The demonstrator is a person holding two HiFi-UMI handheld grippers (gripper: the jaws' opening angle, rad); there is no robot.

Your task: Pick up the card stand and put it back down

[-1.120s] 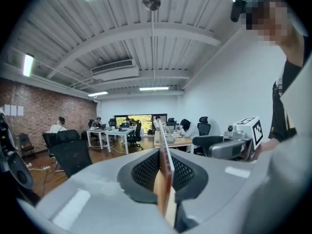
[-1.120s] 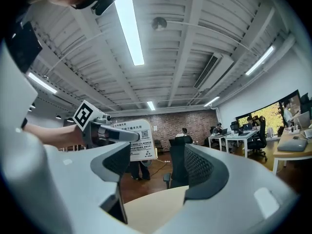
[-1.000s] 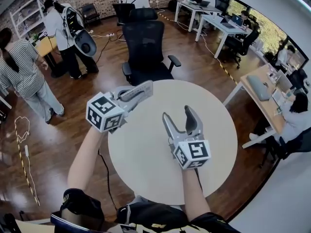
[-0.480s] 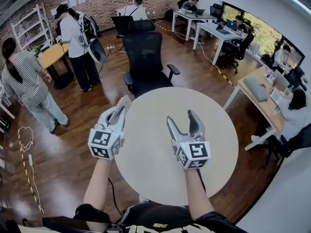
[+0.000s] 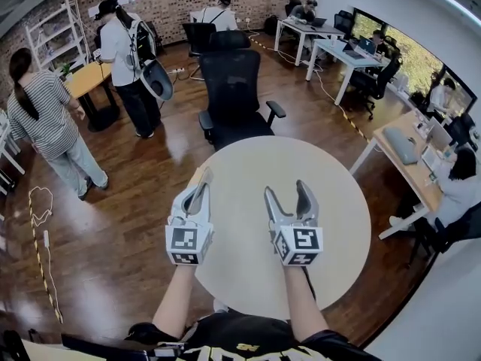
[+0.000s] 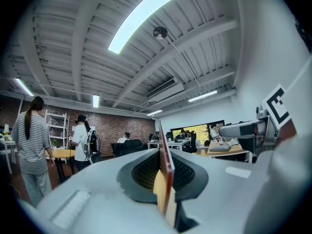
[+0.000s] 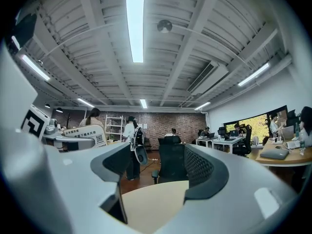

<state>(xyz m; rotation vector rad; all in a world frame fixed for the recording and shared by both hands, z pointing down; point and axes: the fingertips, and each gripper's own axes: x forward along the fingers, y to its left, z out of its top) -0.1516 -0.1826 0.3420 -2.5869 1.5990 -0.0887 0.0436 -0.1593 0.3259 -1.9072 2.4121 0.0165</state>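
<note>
My left gripper point(image 5: 200, 187) hangs over the left edge of the round white table point(image 5: 334, 209), pointing away from me. Its jaws are shut on the card stand, a thin flat piece. In the left gripper view the card stand point(image 6: 166, 177) shows edge-on, tan and reddish, pinched between the pads of the left gripper point(image 6: 165, 172). The right gripper view shows its white printed face point(image 7: 77, 135) with a QR code, at the left. My right gripper point(image 5: 287, 192) is open beside it over the table, with nothing between the jaws of the right gripper point(image 7: 158, 177).
A black office chair point(image 5: 234, 89) stands just beyond the table. Two people point(image 5: 45, 119) stand on the wooden floor at the far left by a small desk. White desks point(image 5: 406, 145) with seated people line the right side.
The left gripper has swung from pointing across the table to pointing straight ahead, and has come nearer to me and the right gripper. The right gripper has barely shifted.
</note>
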